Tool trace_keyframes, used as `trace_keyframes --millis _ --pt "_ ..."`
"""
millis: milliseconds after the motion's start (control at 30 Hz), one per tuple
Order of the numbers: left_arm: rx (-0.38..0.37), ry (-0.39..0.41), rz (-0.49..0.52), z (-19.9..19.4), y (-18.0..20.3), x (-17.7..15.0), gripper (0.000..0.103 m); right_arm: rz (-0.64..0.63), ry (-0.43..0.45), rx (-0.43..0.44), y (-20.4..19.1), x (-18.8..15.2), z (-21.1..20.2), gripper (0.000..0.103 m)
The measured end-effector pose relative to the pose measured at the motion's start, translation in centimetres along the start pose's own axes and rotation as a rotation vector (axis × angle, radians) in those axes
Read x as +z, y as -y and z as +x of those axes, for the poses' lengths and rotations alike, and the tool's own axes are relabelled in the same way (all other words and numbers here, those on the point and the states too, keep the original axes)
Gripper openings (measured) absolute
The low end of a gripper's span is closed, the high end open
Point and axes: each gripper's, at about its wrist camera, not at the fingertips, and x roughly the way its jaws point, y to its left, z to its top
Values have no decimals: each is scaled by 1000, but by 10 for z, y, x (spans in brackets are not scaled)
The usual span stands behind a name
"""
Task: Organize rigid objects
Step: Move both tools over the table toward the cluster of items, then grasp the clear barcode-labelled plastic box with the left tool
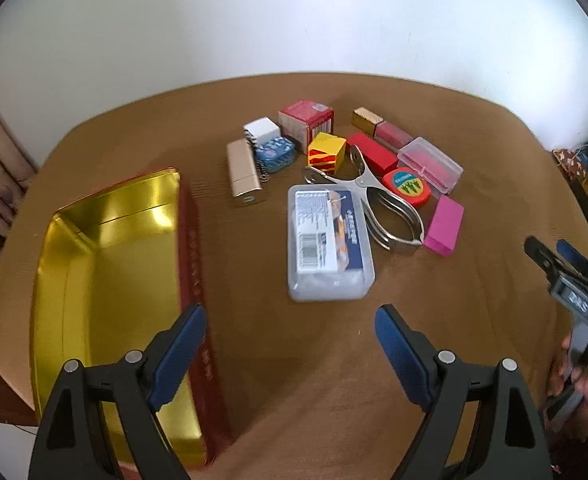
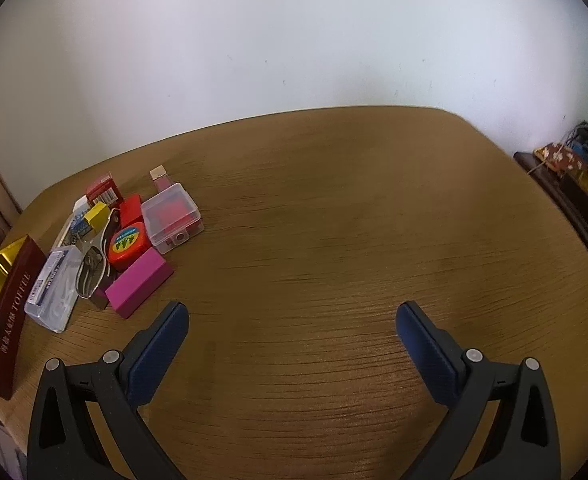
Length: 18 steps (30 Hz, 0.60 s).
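Crowded together, the clear case (image 1: 330,240) touches the metal punch (image 1: 378,204); either wide, empty claw (image 1: 290,344) could nudge neighbours off the worktop (image 2: 334,220).

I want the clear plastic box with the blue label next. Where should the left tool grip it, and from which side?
Grip the clear box across its two long side walls, near the middle, coming from above at its near end. It lies flat, long axis pointing away from the open left tool. Its left side is free; the metal punch crowds the far right side, so stay toward the near half.
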Motion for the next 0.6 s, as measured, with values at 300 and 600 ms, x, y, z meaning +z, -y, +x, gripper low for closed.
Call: trace_keyframes --millis 300,600 --pt "-85 -93 10 41 5 27 89 -7 0 24 -2 1 -3 103" --pt "-131 -161 8 68 6 41 89 -11 -10 33 -5 3 1 103"
